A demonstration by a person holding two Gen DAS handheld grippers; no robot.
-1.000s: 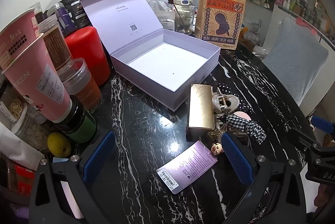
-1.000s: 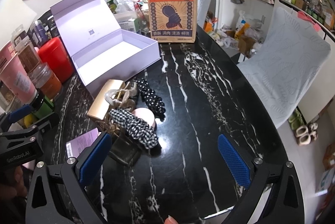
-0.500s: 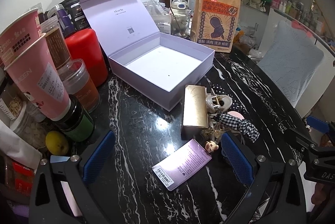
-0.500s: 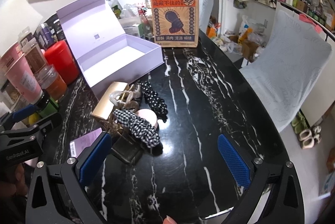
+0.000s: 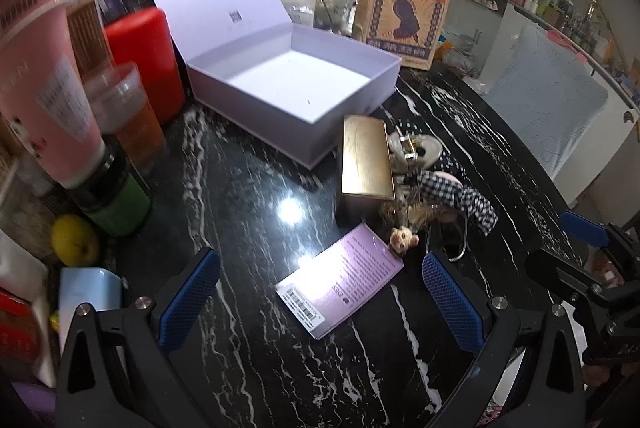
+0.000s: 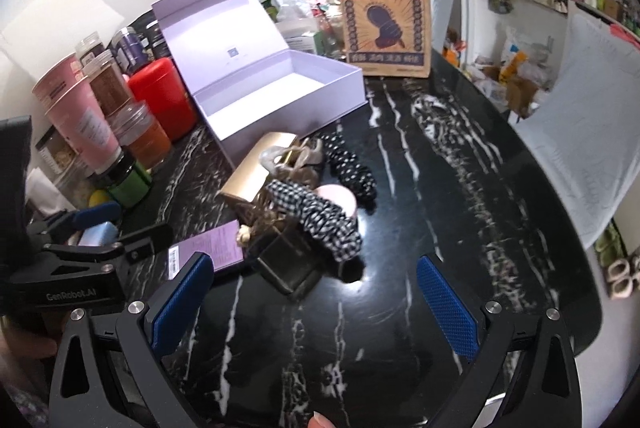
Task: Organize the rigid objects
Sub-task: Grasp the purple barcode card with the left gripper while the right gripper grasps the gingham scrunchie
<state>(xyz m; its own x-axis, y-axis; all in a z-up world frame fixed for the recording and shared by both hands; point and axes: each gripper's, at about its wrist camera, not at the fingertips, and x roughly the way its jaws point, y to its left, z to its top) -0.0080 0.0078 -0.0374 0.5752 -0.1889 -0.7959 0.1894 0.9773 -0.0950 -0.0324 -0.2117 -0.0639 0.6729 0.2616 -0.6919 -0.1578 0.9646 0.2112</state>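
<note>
Currently both claws are spread wide and hold nothing; each hovers over the black marbled desk (image 5: 248, 368)

Left claw (image 5: 320, 292): blue pads apart, with the purple card (image 5: 340, 284) lying flat on the desk between and just ahead of them. Just beyond the card stands the gold box (image 5: 364, 158), and to its right a heap of hair accessories: a small doll-head charm (image 5: 404, 238) touching the card's far corner, a checked scrunchie (image 5: 456, 194) and a pale claw clip (image 5: 416, 148). Farther ahead, slightly left, the open lilac gift box (image 5: 288, 88) sits with lid raised and interior bare. Left of this claw: pink cups (image 5: 44, 100), a red canister (image 5: 144, 60), a green jar (image 5: 120, 204), a yellow fruit (image 5: 74, 240)

Right claw (image 6: 312, 304): pads equally apart, over bare desk. Ahead and left of it lies the same heap — checked scrunchie (image 6: 316, 216), a polka-dot scrunchie (image 6: 352, 168) behind it, a pink round compact (image 6: 336, 198) between them, the gold box (image 6: 260, 174), and a dark box (image 6: 288, 264) nearest the claw. The lilac gift box (image 6: 280, 96) is beyond the heap; a brown printed paper bag (image 6: 382, 16) stands upright at the far edge

The left claw (image 6: 96, 216) shows at the left border of the right view, beside the purple card (image 6: 212, 248)
</note>
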